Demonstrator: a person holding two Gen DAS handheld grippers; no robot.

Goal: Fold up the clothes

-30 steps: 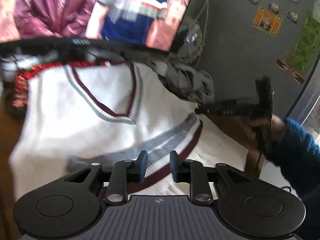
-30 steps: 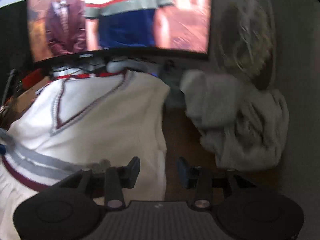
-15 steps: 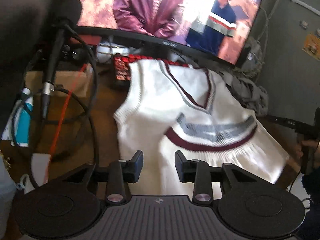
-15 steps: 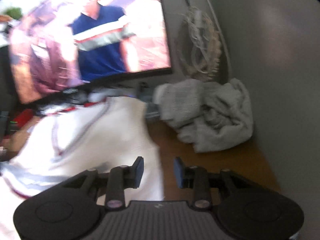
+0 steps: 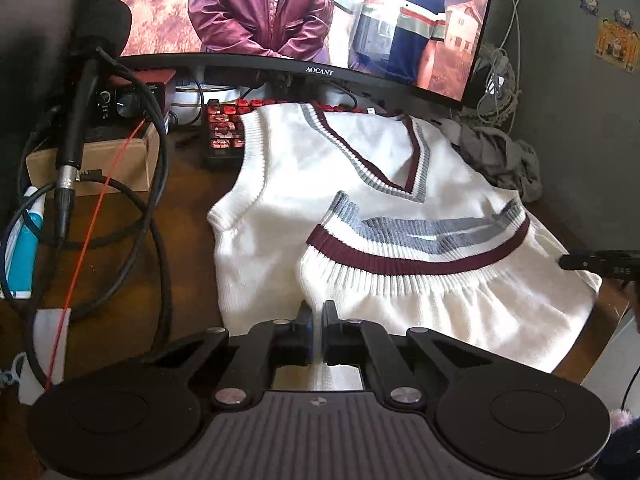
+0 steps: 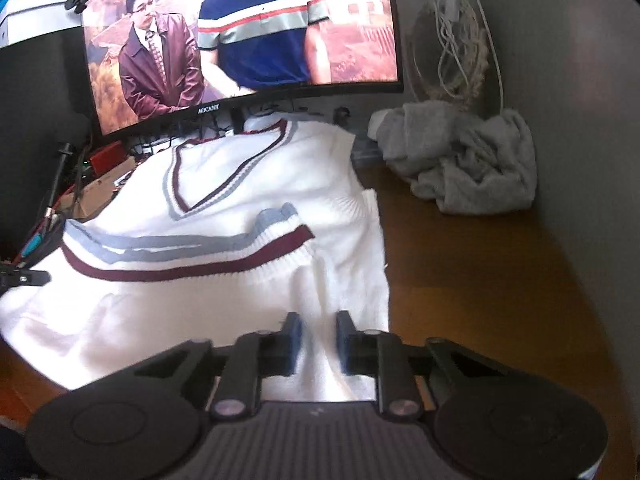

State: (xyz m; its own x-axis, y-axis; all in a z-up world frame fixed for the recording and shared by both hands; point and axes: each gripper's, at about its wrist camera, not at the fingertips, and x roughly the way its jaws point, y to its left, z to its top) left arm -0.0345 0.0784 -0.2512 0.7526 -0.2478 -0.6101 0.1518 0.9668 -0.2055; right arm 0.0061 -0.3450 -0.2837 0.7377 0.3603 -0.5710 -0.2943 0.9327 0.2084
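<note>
The white vest (image 5: 312,184) is spread on the wooden desk (image 6: 472,280) before the monitor (image 5: 304,12), its striped hem folded far toward the V-neck. Its near fold is pinched tight by the left gripper (image 5: 315,320); the right gripper (image 6: 318,338) is closed partway around bunched fabric.

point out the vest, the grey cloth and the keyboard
vest (image 5: 320,168): left wrist view, white chest panel
grey cloth (image 6: 460,160): right wrist view, middle of the crumpled heap
keyboard (image 5: 224,128): left wrist view, red keys left of the vest
</note>
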